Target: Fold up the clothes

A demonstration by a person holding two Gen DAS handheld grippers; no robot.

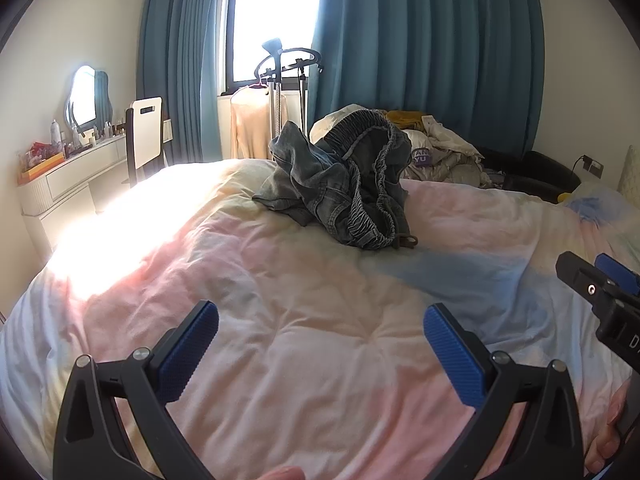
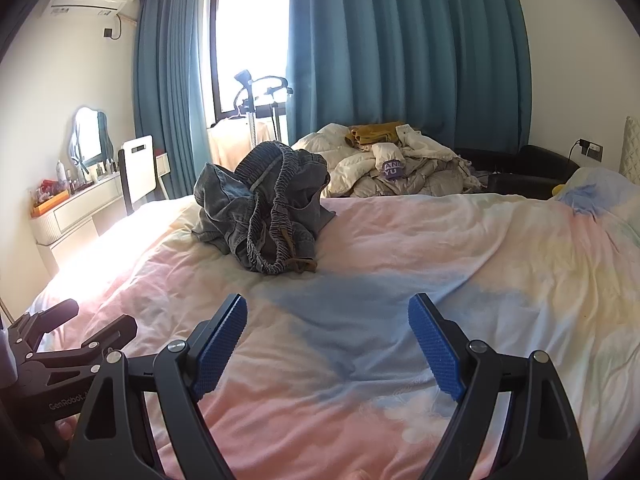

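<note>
One crumpled denim garment [image 1: 340, 184] on the bed [image 1: 280, 320]; two hand-held grippers, left [image 1: 320, 344] and right [image 2: 326, 344], both spread, empty.

Both wrist views look low across the bed [image 1: 304, 360] toward the curtained window [image 2: 248, 40], side by side. Each shares the crumpled jeans [image 1: 344, 184] mid-bed. The left hand-held gripper [image 2: 60, 340] shows in the right view's corner.

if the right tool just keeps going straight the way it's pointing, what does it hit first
Probably the bedspread: the open right tool points low across it, with nothing between its fingers. If it clears the cover, the crumpled denim garment lies ahead, slightly left of its line. Depth is hard to judge through the fisheye.
</note>
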